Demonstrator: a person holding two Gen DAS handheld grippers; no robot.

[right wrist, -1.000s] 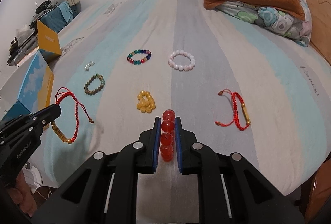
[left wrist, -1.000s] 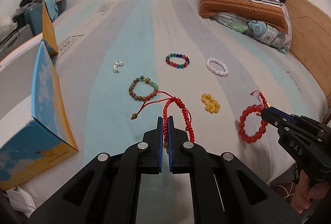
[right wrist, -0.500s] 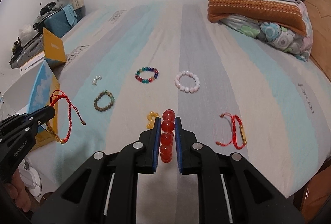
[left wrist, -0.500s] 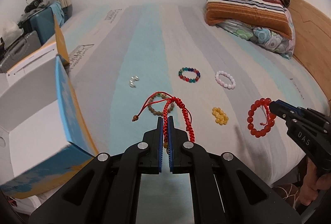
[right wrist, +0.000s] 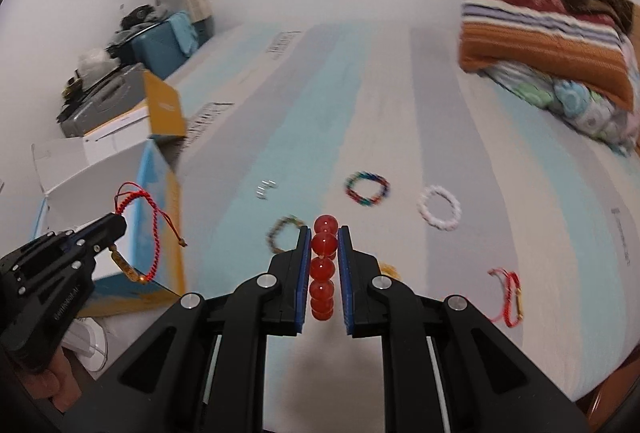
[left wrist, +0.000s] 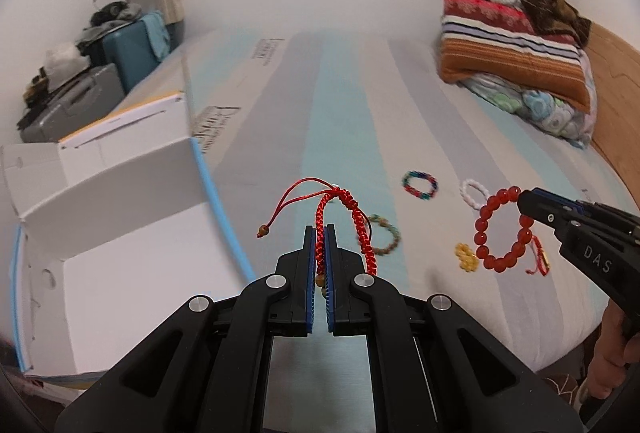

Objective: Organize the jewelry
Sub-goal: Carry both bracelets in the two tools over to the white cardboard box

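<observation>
Nearest in the left wrist view, the left gripper (left wrist: 319, 233) clamped tight on a red braided cord bracelet (left wrist: 344, 221), the loop arching up and away past the tips, two thin cord tails trailing left to a small brown bead, all hanging clear above the striped bedsheet (left wrist: 280, 137). Only here: the white inside of the open cardboard box with blue and orange outer walls (left wrist: 120, 217), just left of the fingers. In the right wrist view, the same box from outside, and the cord bracelet side-on, drooping from the tip with a gold bar at the bottom. There too, the right gripper (right wrist: 324, 233) pinching a bracelet of round red glassy beads (right wrist: 323, 265), edge-on, beads in a line along the fingers; from the left wrist view, a full ring hanging down from the tip, off the sheet. Farther out on the sheet: a yellow bead cluster (left wrist: 466, 256), a brown-green bead bracelet (right wrist: 282, 233), a second red cord bracelet with gold bar (right wrist: 510, 295), visible whole only from the right. Beyond, a multicoloured bead bracelet (right wrist: 367, 189), a white bead bracelet (right wrist: 439, 208), small pearly pieces (right wrist: 266, 188). Farthest, striped folded blankets (left wrist: 512, 45).
</observation>
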